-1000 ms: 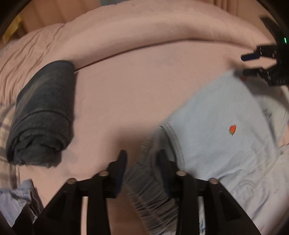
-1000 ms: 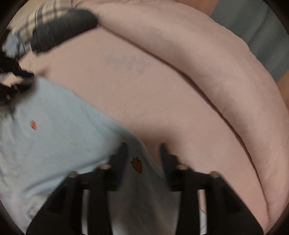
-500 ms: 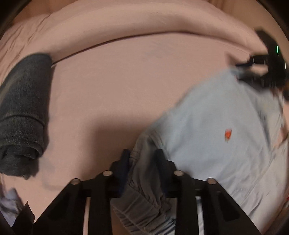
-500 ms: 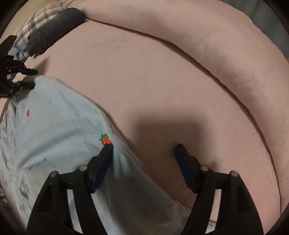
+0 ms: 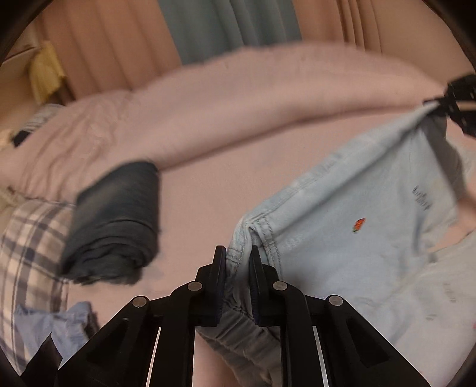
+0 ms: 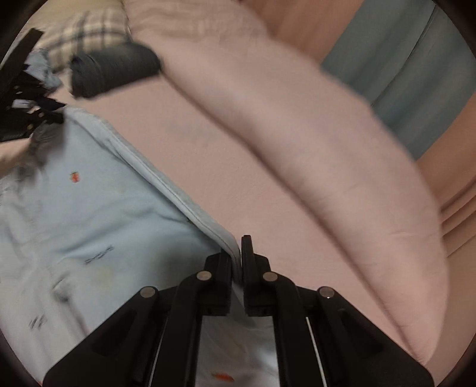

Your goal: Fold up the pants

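Note:
Light blue pants (image 5: 342,253) with small strawberry prints lie on the pink bed sheet (image 5: 208,193), and their upper edge is stretched between both grippers. My left gripper (image 5: 237,253) has its jaws closing, and the pads press on the gathered waistband corner. My right gripper (image 6: 240,247) is shut on the far corner of the pants (image 6: 89,214). In the left wrist view the right gripper (image 5: 437,104) shows at the upper right, pinching the cloth. In the right wrist view the left gripper (image 6: 44,111) appears at the far left.
A folded dark grey garment (image 5: 116,220) lies left of the pants, next to a plaid cloth (image 5: 26,244) and a crumpled light blue garment (image 5: 50,327). A rolled pink duvet (image 5: 267,89) borders the back of the bed. Curtains (image 5: 226,26) hang behind.
Both grippers closed on the pants' corners and rose, tilting up so the curtains came into view. The right jaws, wide apart half a second ago, are now shut. The pants' edge is lifted and taut.

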Demonstrator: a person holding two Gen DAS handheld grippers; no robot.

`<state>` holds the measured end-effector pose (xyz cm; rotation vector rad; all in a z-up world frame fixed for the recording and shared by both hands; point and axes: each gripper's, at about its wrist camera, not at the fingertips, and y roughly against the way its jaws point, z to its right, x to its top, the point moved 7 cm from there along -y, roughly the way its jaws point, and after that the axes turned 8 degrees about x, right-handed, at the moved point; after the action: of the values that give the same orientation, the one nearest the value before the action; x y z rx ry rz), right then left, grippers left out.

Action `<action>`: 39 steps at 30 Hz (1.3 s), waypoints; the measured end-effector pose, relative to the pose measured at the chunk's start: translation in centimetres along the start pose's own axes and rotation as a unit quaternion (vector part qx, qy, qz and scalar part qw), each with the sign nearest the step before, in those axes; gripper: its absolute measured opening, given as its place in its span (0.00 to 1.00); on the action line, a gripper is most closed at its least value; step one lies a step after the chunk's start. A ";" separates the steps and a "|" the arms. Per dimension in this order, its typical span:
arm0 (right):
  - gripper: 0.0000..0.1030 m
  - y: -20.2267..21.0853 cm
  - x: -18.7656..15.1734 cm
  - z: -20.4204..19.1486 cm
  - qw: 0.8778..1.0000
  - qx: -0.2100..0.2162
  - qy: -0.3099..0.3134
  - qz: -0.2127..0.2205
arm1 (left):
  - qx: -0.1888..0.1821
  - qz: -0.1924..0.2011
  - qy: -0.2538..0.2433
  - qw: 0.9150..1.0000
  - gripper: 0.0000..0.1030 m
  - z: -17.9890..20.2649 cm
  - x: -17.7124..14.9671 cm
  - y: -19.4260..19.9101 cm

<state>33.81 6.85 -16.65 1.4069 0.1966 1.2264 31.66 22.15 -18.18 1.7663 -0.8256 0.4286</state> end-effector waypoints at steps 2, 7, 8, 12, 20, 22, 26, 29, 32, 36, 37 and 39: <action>0.05 4.7 -0.6 -1.3 0.999 -0.019 0.018 0.034 | 0.022 0.036 -0.004 0.999 0.14 -0.2 -0.8 3.6; 0.06 14.8 -5.3 -6.0 0.991 -0.055 0.072 0.094 | 0.046 0.080 -0.049 0.995 0.14 1.3 -5.5 8.1; 0.06 15.7 -6.3 -7.3 0.991 -0.047 0.080 0.101 | 0.044 0.078 -0.057 0.994 0.14 0.8 -6.7 8.0; 0.06 16.7 -11.9 -12.0 0.992 0.004 0.093 0.086 | 0.029 0.054 -0.052 0.997 0.14 0.2 -12.0 8.5; 0.06 13.6 -20.7 -20.3 0.988 0.049 0.145 -0.010 | 0.045 0.031 -0.043 0.998 0.14 3.2 -16.0 8.6; 0.06 12.8 -21.0 -20.2 0.988 0.060 0.142 -0.018 | 0.045 0.033 -0.033 0.998 0.14 3.0 -16.1 8.7; 0.07 12.8 -21.7 -20.6 0.983 0.045 0.174 -0.035 | 0.070 0.038 -0.071 0.994 0.14 3.9 -17.5 9.0; 0.07 12.9 -22.4 -21.0 0.980 0.041 0.187 -0.043 | 0.070 0.032 -0.083 0.994 0.14 4.6 -18.5 8.8; 0.09 12.5 -23.6 -21.4 0.980 0.043 0.189 -0.053 | 0.073 0.028 -0.093 0.993 0.14 4.9 -18.9 8.5; 0.10 11.9 -23.3 -20.2 0.983 0.038 0.172 -0.056 | 0.080 0.012 -0.111 0.991 0.21 4.8 -19.6 9.8; 0.16 12.3 -23.2 -20.0 0.984 0.040 0.165 -0.059 | 0.072 0.006 -0.105 0.992 0.29 4.6 -19.9 10.4; 0.31 13.9 -23.0 -19.1 0.989 0.067 0.120 -0.056 | 0.056 0.009 -0.074 0.996 0.51 3.9 -20.1 12.6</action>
<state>2.65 -1.87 -22.67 1.3403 0.5258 1.3061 8.32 22.80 -23.93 1.9126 -0.9377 0.3651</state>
